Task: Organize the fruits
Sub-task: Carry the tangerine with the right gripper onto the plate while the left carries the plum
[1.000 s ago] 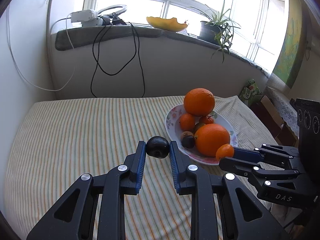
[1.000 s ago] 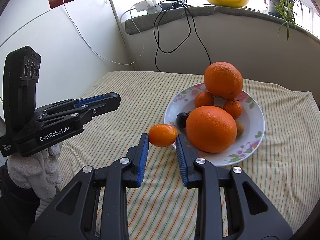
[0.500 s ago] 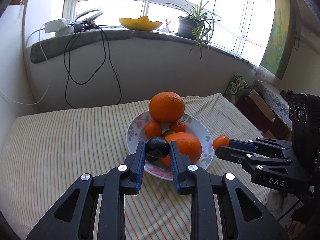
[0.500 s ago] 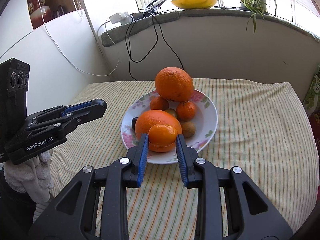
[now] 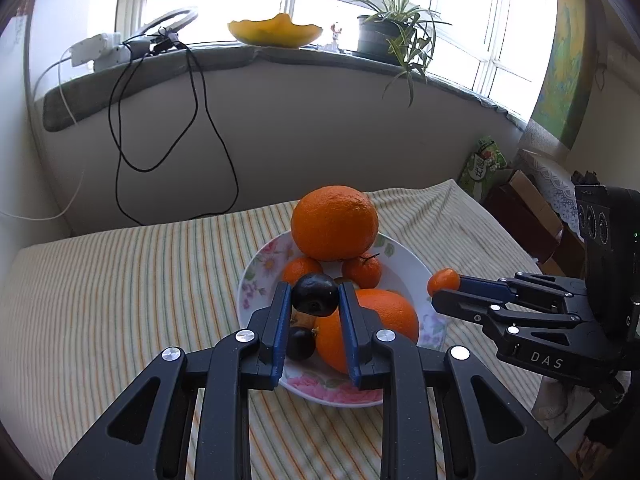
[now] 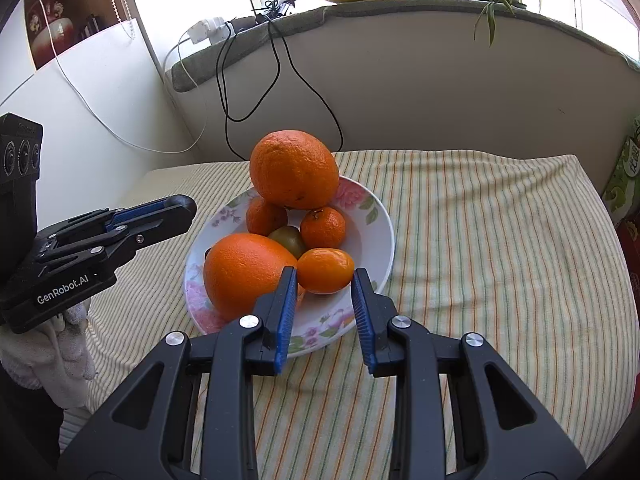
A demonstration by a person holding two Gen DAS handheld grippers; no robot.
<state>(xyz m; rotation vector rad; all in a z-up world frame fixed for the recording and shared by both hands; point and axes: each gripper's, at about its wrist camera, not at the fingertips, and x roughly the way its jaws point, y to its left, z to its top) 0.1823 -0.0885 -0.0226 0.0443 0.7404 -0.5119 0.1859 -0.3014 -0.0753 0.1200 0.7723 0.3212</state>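
Plate (image 6: 382, 240): two oranges, two mandarins; left jaws clamp plum (image 5: 315, 295), right jaws clamp mandarin (image 6: 325, 271).

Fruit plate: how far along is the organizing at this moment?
Done: the floral plate already holds two big oranges, small tangerines and more. In hand: left gripper clamps a dark plum, right gripper a tangerine, both over the plate. Left: releasing both.
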